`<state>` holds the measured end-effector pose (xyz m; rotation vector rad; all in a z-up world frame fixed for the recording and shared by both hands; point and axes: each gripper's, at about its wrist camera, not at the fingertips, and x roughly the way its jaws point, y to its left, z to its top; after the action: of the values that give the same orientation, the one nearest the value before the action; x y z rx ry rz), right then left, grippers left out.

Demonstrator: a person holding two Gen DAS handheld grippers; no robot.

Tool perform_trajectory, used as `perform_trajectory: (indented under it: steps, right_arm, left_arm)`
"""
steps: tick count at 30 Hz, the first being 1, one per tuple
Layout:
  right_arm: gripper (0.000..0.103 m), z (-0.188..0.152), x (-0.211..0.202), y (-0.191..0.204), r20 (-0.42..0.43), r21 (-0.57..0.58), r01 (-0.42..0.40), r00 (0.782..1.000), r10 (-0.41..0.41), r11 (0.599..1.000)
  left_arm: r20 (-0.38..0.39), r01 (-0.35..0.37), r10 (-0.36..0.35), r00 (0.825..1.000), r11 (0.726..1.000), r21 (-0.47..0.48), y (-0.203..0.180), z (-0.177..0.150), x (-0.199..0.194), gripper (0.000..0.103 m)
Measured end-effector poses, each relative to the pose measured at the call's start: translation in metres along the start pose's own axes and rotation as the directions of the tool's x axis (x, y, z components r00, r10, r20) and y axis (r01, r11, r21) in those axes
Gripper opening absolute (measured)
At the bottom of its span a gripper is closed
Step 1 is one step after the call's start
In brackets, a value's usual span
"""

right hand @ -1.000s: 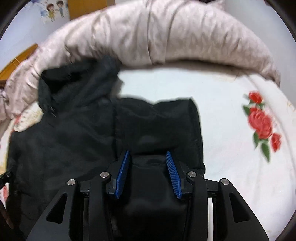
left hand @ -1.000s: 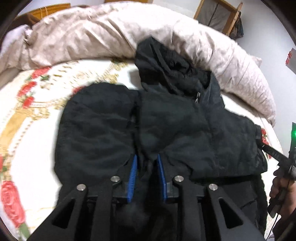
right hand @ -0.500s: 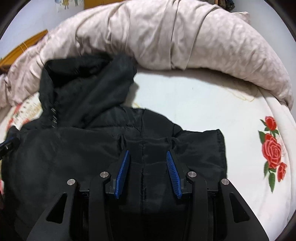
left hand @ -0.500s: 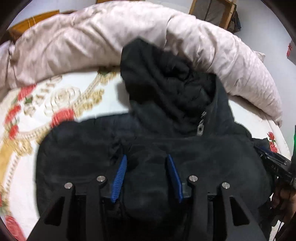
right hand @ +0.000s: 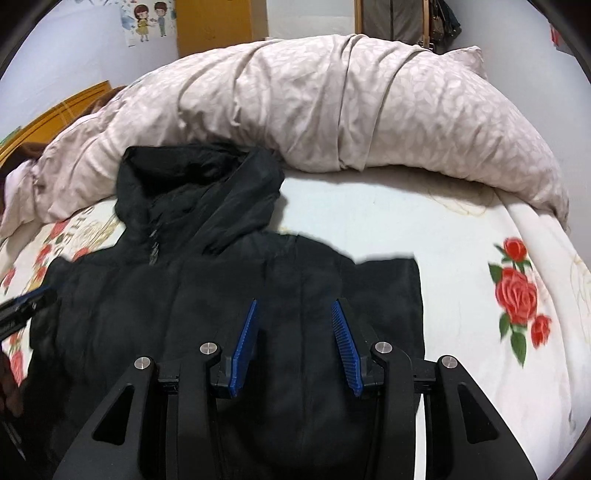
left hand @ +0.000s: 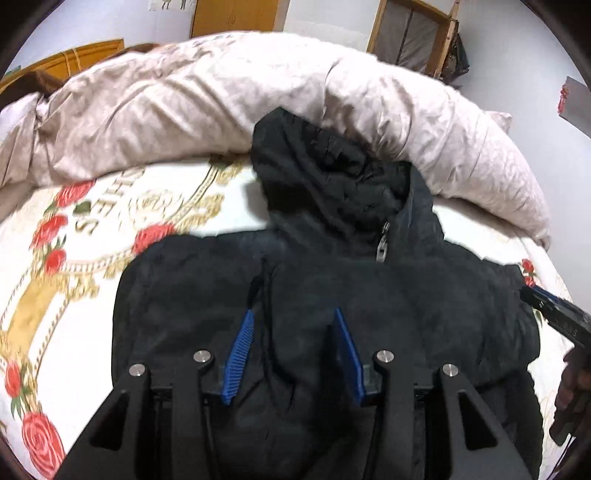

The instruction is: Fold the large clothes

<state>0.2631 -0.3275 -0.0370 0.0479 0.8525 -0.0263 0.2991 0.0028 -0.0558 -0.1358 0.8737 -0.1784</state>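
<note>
A black hooded jacket (left hand: 369, 295) lies on the bed, hood toward the duvet, zipper pull near the collar. It also shows in the right wrist view (right hand: 184, 314). My left gripper (left hand: 293, 321) is open above the jacket's left part, blue pads apart, nothing between them. My right gripper (right hand: 295, 314) is open above the jacket's right part, near a folded sleeve edge. The right gripper's tip shows at the right edge of the left wrist view (left hand: 554, 317). The left gripper's tip shows at the left edge of the right wrist view (right hand: 26, 302).
A bunched pale pink duvet (left hand: 221, 103) runs along the far side of the bed; it also shows in the right wrist view (right hand: 332, 110). The white sheet with red roses (right hand: 517, 291) spreads on both sides. A wooden frame (left hand: 413, 33) stands by the wall behind.
Both grippers have pulled back and risen from the jacket. The left jaws have widened, from close around a fabric fold to open. The jacket's lower part now lies folded up over its body.
</note>
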Motion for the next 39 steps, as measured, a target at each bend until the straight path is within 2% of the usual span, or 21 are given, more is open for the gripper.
perform_trajectory:
  steps: [3, 9, 12, 16, 20, 26, 33, 39]
  right_arm:
    - [0.043, -0.02, 0.023, 0.0, -0.079, -0.003, -0.002, 0.997, 0.001, 1.0]
    - [0.043, -0.023, 0.037, 0.003, -0.089, -0.027, 0.015, 0.996, -0.017, 1.0]
    - [0.043, -0.02, 0.028, 0.004, -0.094, -0.037, 0.033, 0.995, -0.037, 0.999]
    - [0.043, -0.019, -0.01, 0.005, -0.058, -0.016, 0.022, 0.998, -0.023, 1.0]
    - [0.043, -0.027, -0.064, 0.014, 0.001, -0.013, 0.002, 1.0, -0.002, 1.0]
    - [0.043, -0.046, -0.126, 0.035, 0.019, -0.011, -0.041, 0.999, 0.041, 0.999]
    - [0.043, -0.072, -0.173, 0.058, 0.02, -0.009, -0.085, 0.996, 0.085, 0.996]
    - [0.043, -0.087, -0.203, 0.074, 0.04, 0.001, -0.122, 0.992, 0.122, 0.993]
  left_arm:
    - [-0.076, -0.013, 0.01, 0.997, 0.999, -0.041, 0.01, -0.016, 0.022, 0.048]
    - [-0.062, -0.048, 0.048, 0.997, 0.999, 0.003, 0.0, -0.017, 0.031, 0.049]
    - [-0.08, -0.067, 0.067, 0.995, 0.998, 0.001, -0.003, -0.016, 0.027, 0.048]
    - [-0.079, -0.079, 0.079, 0.994, 0.997, 0.006, -0.011, -0.017, -0.004, 0.048]
    - [-0.057, -0.085, 0.085, 0.995, 0.996, 0.013, -0.021, -0.029, -0.047, 0.048]
    - [-0.04, -0.083, 0.084, 0.996, 0.996, 0.024, -0.037, -0.052, -0.111, 0.048]
    - [-0.022, -0.066, 0.066, 0.998, 0.998, 0.024, -0.049, -0.073, -0.166, 0.048]
    - [-0.009, -0.053, 0.053, 0.999, 0.998, 0.041, -0.062, -0.083, -0.195, 0.048]
